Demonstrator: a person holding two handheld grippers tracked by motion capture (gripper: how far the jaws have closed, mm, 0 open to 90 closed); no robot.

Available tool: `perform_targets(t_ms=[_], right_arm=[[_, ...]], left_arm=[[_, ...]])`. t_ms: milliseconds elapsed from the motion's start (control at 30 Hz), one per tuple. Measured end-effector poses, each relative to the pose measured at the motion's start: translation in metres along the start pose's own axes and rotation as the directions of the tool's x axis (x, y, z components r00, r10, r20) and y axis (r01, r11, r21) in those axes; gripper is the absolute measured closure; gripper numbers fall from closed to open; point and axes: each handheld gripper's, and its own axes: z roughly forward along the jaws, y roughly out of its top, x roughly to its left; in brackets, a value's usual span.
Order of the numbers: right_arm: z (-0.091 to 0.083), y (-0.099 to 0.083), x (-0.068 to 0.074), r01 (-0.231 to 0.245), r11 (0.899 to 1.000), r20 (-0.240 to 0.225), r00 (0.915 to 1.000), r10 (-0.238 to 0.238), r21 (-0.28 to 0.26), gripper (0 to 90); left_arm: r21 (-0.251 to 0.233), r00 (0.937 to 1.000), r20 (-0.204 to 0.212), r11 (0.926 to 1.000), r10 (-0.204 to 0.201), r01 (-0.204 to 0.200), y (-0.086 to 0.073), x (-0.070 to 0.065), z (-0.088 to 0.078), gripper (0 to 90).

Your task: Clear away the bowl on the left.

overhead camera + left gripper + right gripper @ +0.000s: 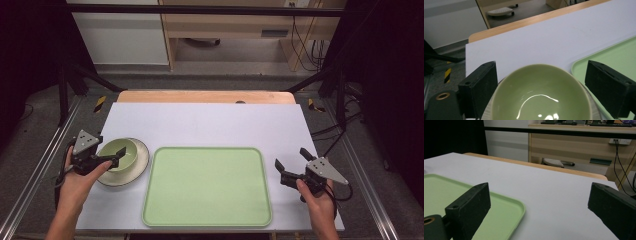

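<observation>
A pale green bowl (122, 153) stands on a cream plate (141, 165) at the left of the white table top. My left gripper (111, 147) hovers at the bowl's near-left side, its jaws spread wide. In the left gripper view the bowl (540, 95) lies between and just below the two black jaws of my left gripper (541, 75), and I see neither pad pressing on it. A large light green tray (207, 187) lies empty in the middle. My right gripper (291, 157) rests open to the right of the tray, nothing between its jaws (539, 202).
The tray's corner (614, 55) lies right beside the plate. The tray's right rim (521, 210) sits close to my right gripper. A wooden table edge (205, 96) runs along the far side. Black frame posts stand at both far corners, and cables hang at the right.
</observation>
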Motion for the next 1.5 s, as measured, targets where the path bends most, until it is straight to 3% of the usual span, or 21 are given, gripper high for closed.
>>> perform_targets(t_ms=[300,767,933,1067,1167,1367,1500], right_arm=[[0.000,0.000,0.001,0.004,1.000,-0.003,1.0000,-0.004,0.003,4.7],[0.000,-0.001,0.001,0.000,1.000,-0.009,1.0000,0.000,-0.001,4.3],[0.001,-0.002,0.000,0.013,1.000,-0.009,0.9999,-0.013,0.001,4.3],[0.000,-0.002,0.000,0.031,0.999,-0.010,0.9995,-0.031,-0.009,4.2],[0.000,-0.003,0.000,0.049,0.999,-0.004,0.9988,-0.049,-0.014,4.3],[0.000,-0.005,-0.001,0.084,0.996,0.012,0.9965,-0.083,-0.039,4.6],[0.000,-0.006,-0.003,0.085,0.996,0.011,0.9964,-0.085,-0.041,4.8]], left_arm=[[0.032,1.0000,0.001,0.9994,0.008,-0.008,0.005,0.014,0.000,11.8],[0.083,0.9993,0.005,0.9959,-0.036,0.036,-0.006,0.030,0.000,12.9],[0.099,0.9993,0.002,0.9943,-0.039,0.038,-0.008,0.033,0.002,13.5],[0.106,0.9973,-0.002,0.9917,-0.073,0.073,-0.010,0.035,0.004,13.5],[0.118,0.9980,-0.004,0.9909,-0.064,0.064,-0.009,0.037,0.004,13.6],[0.127,0.9966,-0.004,0.9885,-0.082,0.082,-0.010,0.038,0.007,13.6],[0.144,0.9967,-0.006,0.9863,-0.081,0.081,-0.012,0.038,0.009,14.0]])
